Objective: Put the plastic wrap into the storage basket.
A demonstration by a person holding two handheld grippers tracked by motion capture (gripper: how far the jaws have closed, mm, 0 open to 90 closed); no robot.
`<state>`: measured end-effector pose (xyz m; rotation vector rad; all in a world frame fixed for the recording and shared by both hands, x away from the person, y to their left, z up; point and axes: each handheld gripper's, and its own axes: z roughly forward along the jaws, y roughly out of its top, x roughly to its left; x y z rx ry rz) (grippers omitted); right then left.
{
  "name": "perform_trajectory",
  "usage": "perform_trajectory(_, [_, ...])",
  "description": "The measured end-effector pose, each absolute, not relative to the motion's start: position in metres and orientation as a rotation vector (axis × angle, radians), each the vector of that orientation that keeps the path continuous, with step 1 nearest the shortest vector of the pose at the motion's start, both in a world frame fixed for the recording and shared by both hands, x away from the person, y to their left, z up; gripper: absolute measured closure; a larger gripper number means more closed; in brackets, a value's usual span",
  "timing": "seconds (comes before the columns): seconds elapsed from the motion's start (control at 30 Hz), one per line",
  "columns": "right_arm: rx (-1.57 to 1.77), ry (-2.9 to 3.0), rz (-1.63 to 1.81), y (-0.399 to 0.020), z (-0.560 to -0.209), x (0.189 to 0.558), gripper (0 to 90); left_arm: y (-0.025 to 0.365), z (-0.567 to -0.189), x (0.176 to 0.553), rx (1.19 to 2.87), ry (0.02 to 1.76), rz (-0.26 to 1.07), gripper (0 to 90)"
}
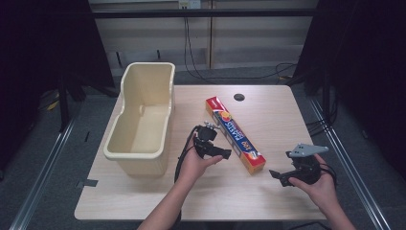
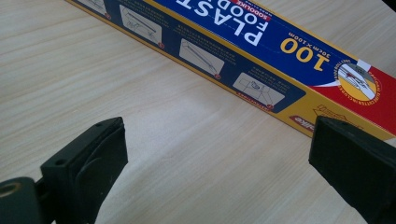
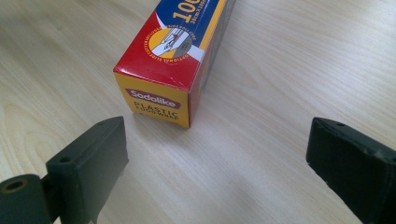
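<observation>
Box: the plastic food wrap box [image 1: 235,134] lies flat and slantwise mid-counter [image 1: 268,191], right of the cream tub [image 1: 142,115].
Left gripper [image 1: 225,154]: fingers apart, empty, beside the box's long side.
Right gripper [image 1: 274,174]: fingers apart, empty, facing its near end.
Risk: a one-ended pinch could let the long box swing or slip; a nudge may skid it.

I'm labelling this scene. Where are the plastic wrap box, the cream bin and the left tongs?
plastic wrap box [image 1: 234,134], high view, middle of its blue top face.
cream bin [image 1: 130,154], high view, near rim.
left tongs [image 2: 219,154], left gripper view, midway between the open black tips.
</observation>
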<state>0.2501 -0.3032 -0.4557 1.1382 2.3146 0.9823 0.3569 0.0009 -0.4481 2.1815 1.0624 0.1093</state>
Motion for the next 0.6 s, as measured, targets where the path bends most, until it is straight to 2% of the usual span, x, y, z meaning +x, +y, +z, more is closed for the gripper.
perform_trajectory(0.23, [1.144, 2.308, 0.984, -0.304, -0.456, 0.251, 6.4, -0.002, -0.449, 0.363, 2.181, 1.08, 0.084, 4.0])
perform_trajectory(0.6, [1.149, 2.302, 0.986, -0.306, -0.456, 0.25, 6.0, -0.027, -0.443, 0.373, 2.157, 1.115, 0.084, 3.1])
